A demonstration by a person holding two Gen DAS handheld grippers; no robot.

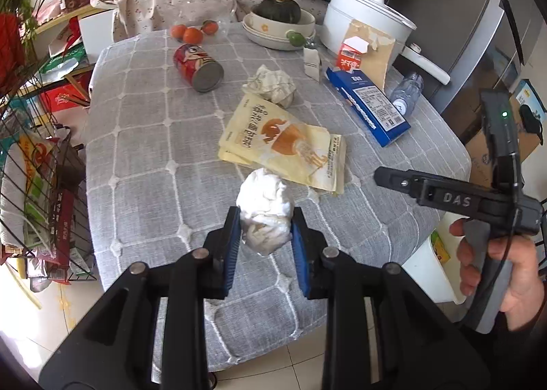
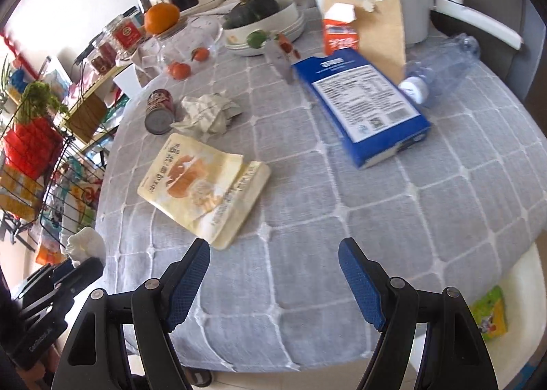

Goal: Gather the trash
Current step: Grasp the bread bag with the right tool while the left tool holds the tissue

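Observation:
My left gripper [image 1: 263,219] is shut on a crumpled white tissue [image 1: 265,209] and holds it above the near part of the grey table [image 1: 143,157]. The tissue also shows in the right wrist view [image 2: 85,244]. My right gripper [image 2: 273,253] is open and empty above the table's near edge. Trash lies on the table: a yellow snack bag [image 1: 283,140], a crumpled paper wad [image 1: 273,84], a red can [image 1: 198,67] on its side, a blue box [image 1: 367,104], a clear plastic bottle [image 1: 407,92] and a small red-and-white carton [image 1: 352,56].
A white bin [image 2: 506,308] with a green wrapper stands below the table's right edge. Bowls with a squash [image 1: 278,22], tangerines [image 1: 191,32] and a white pot [image 1: 369,19] sit at the back. A wire rack [image 1: 44,185] stands at the left.

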